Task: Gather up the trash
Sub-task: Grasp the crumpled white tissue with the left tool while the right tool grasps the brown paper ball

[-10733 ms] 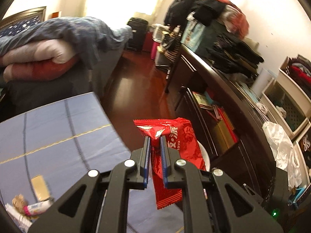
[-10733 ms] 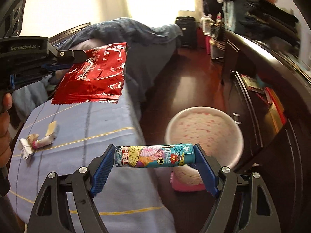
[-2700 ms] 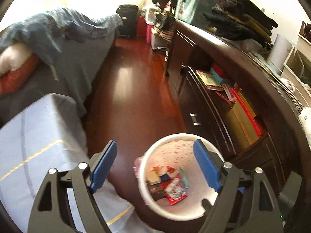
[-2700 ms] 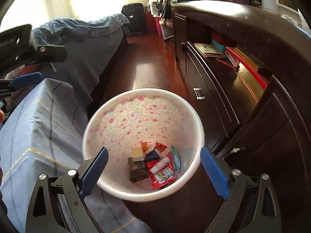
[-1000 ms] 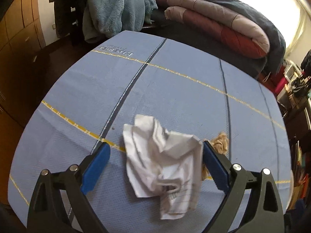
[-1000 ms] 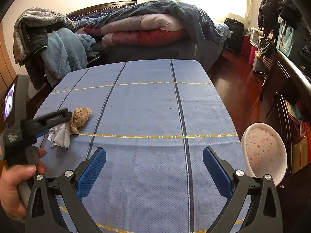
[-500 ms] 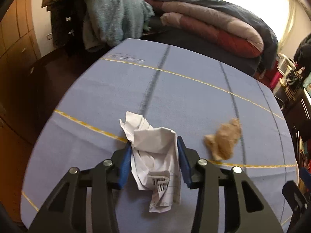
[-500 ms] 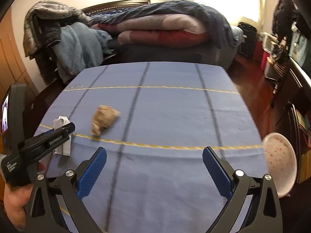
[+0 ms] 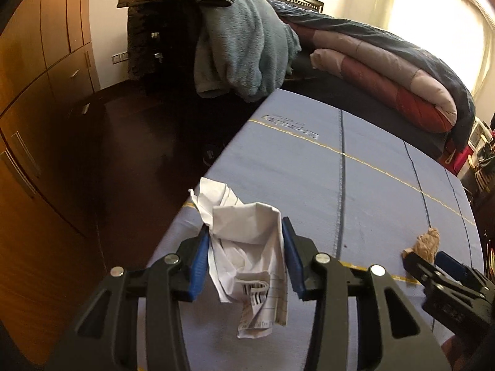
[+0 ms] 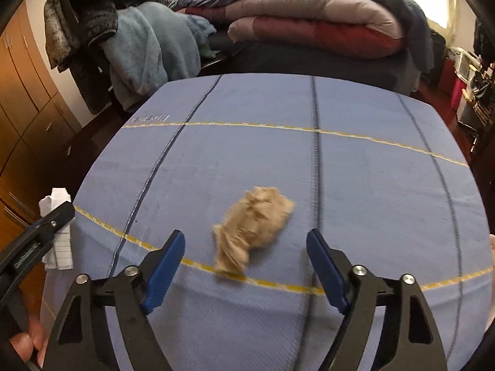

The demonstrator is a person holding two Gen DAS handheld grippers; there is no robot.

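My left gripper [image 9: 244, 244] is shut on a crumpled white paper [image 9: 247, 247] and holds it above the left edge of the blue cloth-covered table [image 9: 355, 191]. The paper also shows in the right wrist view [image 10: 57, 232], held by the left gripper [image 10: 58, 213]. A crumpled brown paper wad [image 10: 252, 225] lies on the table. My right gripper [image 10: 246, 249] is open and empty, with its blue pads on either side of the wad and slightly in front of it. The wad [image 9: 425, 242] and the right gripper [image 9: 433, 258] also show in the left wrist view.
A bed with folded quilts [image 10: 309, 21] stands behind the table. A blue blanket and dark clothes [image 10: 139, 40] hang at the far left. Wooden cabinets [image 9: 37, 71] line the left wall. Dark floor [image 9: 133, 142] lies left of the table.
My left gripper has lifted the white paper off the table and moved it left over the edge. My right gripper has moved in toward the brown wad, now between its open fingers.
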